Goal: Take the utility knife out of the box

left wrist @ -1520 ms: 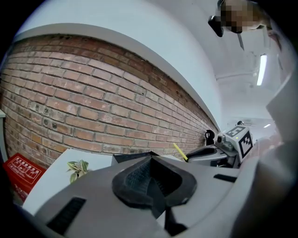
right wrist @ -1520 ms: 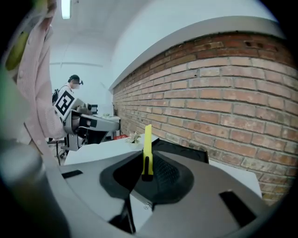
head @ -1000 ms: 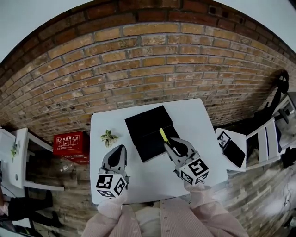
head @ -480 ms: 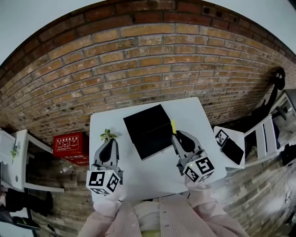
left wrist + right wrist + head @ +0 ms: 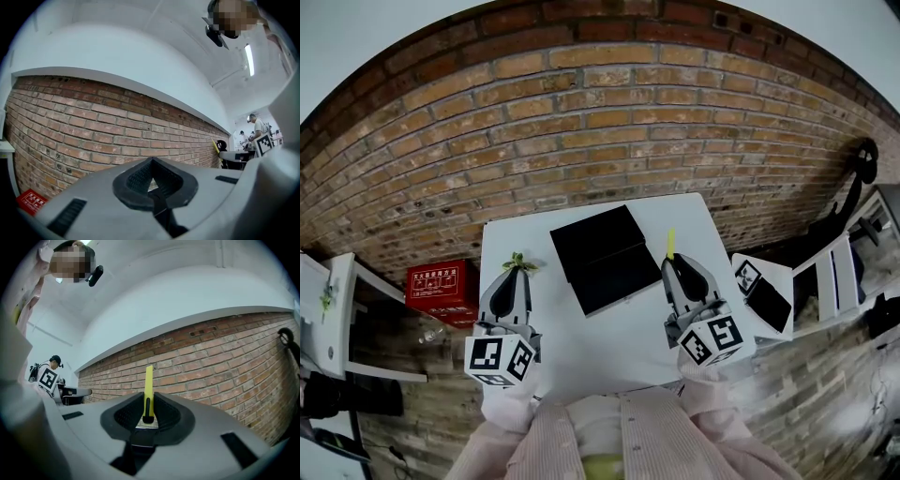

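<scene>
The black box (image 5: 605, 260) lies flat at the middle of the white table (image 5: 581, 347), a seam across it. My right gripper (image 5: 675, 266) is to the right of the box, shut on the yellow utility knife (image 5: 670, 243), which sticks out past the fingertips toward the brick wall. In the right gripper view the knife (image 5: 149, 385) stands upright between the pads, clear of the box. My left gripper (image 5: 517, 275) hovers over the table's left edge, shut and holding nothing; in the left gripper view its tips (image 5: 151, 163) meet in front of the brick wall.
A small green plant sprig (image 5: 519, 264) lies at the table's left, right by the left gripper's tip. A red box (image 5: 440, 284) sits on the floor to the left. A white stand with a marker card (image 5: 761, 291) is beside the table's right edge.
The right gripper has carried the knife from over the box's right edge out to the right and upward. The left gripper has drifted left and up, toward the plant sprig.
</scene>
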Demonstrator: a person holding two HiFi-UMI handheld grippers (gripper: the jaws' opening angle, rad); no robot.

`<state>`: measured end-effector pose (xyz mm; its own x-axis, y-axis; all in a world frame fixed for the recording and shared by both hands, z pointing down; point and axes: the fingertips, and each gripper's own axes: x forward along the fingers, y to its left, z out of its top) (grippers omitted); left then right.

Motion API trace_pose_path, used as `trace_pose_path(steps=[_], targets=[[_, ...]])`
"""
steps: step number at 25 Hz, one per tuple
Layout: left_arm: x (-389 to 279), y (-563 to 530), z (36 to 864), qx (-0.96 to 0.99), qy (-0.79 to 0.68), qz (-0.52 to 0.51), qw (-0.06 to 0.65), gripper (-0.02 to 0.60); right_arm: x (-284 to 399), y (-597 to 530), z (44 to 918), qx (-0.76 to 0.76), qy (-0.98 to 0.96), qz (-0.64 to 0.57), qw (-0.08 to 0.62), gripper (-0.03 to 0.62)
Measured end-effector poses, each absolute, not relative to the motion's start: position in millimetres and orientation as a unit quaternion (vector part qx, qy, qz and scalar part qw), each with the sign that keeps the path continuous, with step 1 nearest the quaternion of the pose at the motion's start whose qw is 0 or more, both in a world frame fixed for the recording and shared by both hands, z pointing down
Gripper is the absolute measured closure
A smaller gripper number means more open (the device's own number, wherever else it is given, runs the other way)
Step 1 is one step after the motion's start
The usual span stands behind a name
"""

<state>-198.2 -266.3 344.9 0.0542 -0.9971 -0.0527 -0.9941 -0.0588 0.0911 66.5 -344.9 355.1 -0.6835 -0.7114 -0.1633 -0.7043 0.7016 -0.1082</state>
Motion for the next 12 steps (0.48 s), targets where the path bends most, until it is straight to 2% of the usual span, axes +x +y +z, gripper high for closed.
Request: trace_pose_path(steps=[12], targets=[[-198.5,-267.1,345.7,0.725,-0.688,-0.038,0.009,0.589,75.4,-348.5,359.2,-0.398,0.913,-0.022,0.091,0.526]])
